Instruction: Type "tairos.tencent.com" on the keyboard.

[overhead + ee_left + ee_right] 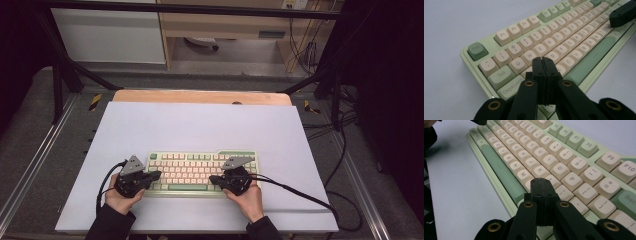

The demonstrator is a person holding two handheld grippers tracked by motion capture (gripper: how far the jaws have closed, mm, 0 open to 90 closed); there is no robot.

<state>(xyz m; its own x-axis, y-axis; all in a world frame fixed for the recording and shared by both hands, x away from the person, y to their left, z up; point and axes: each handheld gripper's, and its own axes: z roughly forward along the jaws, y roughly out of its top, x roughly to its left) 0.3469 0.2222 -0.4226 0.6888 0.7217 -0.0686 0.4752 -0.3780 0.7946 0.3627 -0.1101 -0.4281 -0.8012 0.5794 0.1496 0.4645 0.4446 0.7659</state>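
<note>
A pale green keyboard (200, 171) with cream and green keys lies on the white table sheet near the front. My left gripper (159, 175) hovers over the keyboard's left end, jaws pressed together with nothing between them. In the left gripper view the shut tips (542, 60) sit above the A and S keys of the keyboard (554, 42). My right gripper (212, 179) is over the keyboard's right half, also shut and empty. In the right gripper view its tips (540, 181) hang over the keys near M and the comma on the keyboard (544, 157).
The white sheet (200, 125) covers a wooden table (200, 96) with open room behind and beside the keyboard. Black cables (300, 192) trail from both grippers across the sheet. The other gripper's tip (622, 16) shows at the left gripper view's upper right.
</note>
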